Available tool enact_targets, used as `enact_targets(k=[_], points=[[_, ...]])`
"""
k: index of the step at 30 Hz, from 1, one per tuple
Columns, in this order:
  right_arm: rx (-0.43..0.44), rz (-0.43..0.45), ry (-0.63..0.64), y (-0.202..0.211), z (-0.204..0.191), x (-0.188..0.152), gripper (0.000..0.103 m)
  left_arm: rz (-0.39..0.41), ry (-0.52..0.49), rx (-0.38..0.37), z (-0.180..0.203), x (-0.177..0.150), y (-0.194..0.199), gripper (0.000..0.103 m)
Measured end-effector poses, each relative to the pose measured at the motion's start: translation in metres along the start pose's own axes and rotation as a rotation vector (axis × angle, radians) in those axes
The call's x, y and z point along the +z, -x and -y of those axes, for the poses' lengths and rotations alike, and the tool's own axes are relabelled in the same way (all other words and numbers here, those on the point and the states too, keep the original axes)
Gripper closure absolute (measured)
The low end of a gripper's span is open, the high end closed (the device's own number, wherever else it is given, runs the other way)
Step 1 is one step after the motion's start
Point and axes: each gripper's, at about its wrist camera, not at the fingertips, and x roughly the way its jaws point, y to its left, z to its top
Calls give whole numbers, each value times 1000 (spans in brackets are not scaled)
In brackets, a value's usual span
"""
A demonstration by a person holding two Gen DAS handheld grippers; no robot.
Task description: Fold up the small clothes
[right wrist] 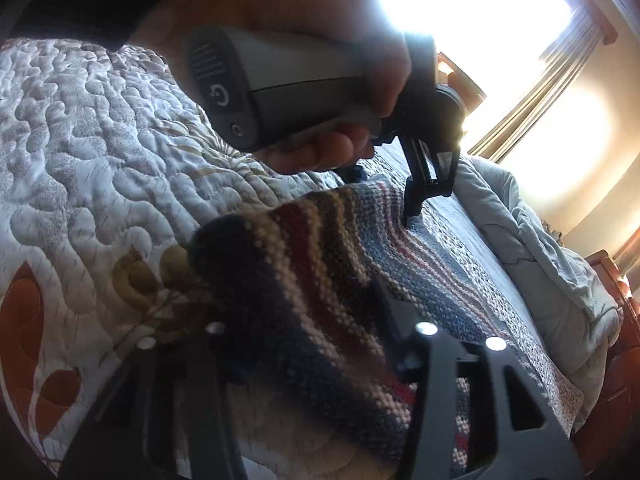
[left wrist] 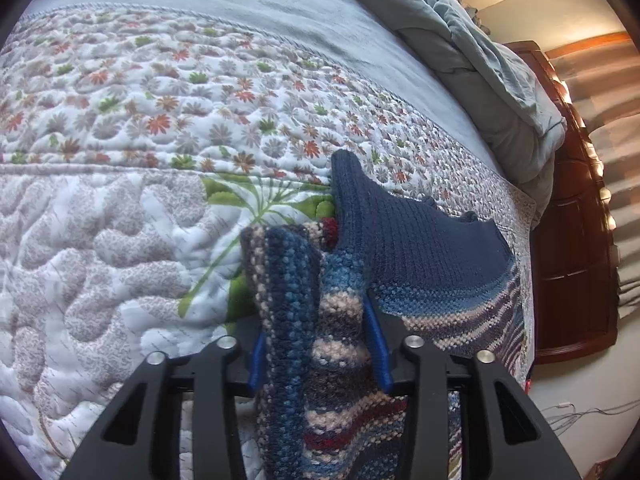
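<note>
Now both of my grippers are clamped on the striped knit sweater (left wrist: pixel 316 320), which lies bunched on the quilted bedspread (left wrist: pixel 100 240) near the bed's edge. My left gripper (left wrist: pixel 318 344) points steeply down, its 2 blue pads pinching a thick fold of the knit. My right gripper (right wrist: pixel 304 320) tilts down more gently, jaws closed on another bunched fold. My left hand (right wrist: pixel 320 60) wraps the grey handle from above.
</note>
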Motion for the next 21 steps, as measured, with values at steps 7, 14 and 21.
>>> enact_targets(k=[7,14,21], points=[[25,33,-42,19,18,6,90,30,-17,71,29,3,20,79],[45,74,-172,57,70,12,92,43,-39,149,77,10,44,80],[114,66,-347,87,127,2,92,51,-55,216,131,14,52,80]])
